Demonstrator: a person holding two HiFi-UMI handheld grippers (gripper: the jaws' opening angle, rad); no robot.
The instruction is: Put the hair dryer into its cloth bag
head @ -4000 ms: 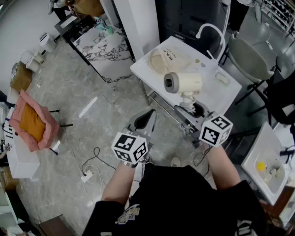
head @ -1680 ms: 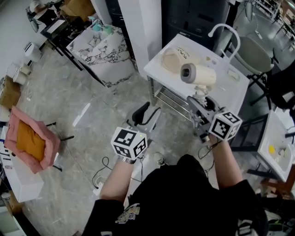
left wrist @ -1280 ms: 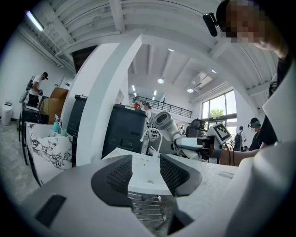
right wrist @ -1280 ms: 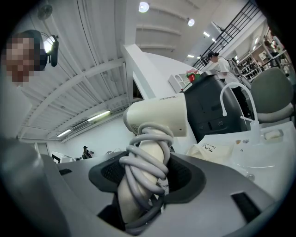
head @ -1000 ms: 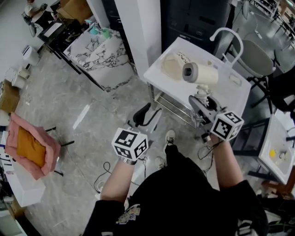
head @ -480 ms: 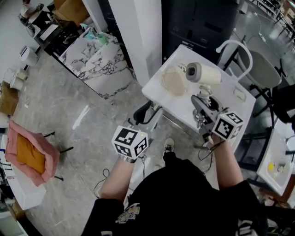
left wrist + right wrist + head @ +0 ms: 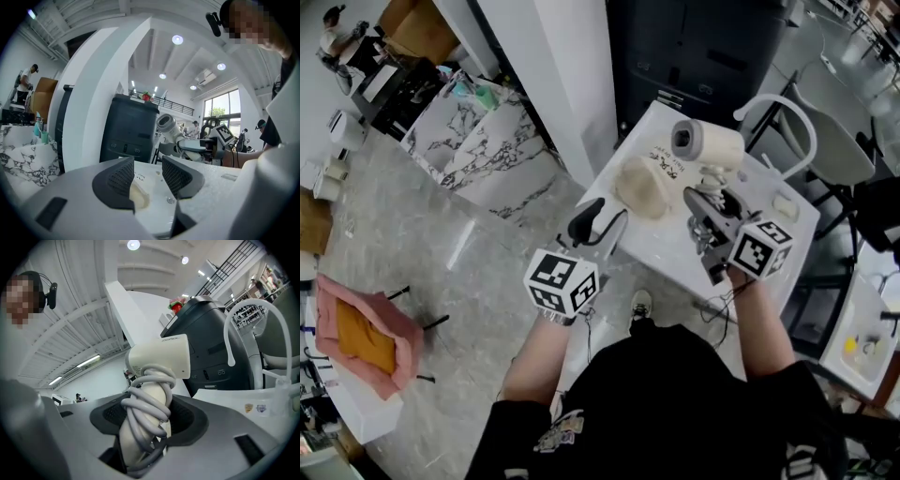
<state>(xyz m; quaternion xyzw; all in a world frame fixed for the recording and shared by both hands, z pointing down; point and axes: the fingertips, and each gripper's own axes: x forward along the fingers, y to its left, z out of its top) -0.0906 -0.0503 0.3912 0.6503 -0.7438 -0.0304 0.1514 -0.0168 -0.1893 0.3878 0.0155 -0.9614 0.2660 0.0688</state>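
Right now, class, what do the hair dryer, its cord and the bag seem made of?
Hair dryer: hard cream plastic, likely; smooth moulded shell, soft sheen. Cord: grey rubbery sheath; bends in tight coils. Bag: matte cream cloth; slumped, soft-edged.

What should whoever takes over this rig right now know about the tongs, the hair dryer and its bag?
Left tongs: open and empty, aimed at the cloth bag but not touching it.
Right tongs: shut on the hair dryer by its handle, with the cord wound round the handle. The dryer is held upright above the white table.
The bag lies on the table, left of the dryer in the head view.
Done: the dryer is in hand.
Left: hold the bag open and put the dryer in.
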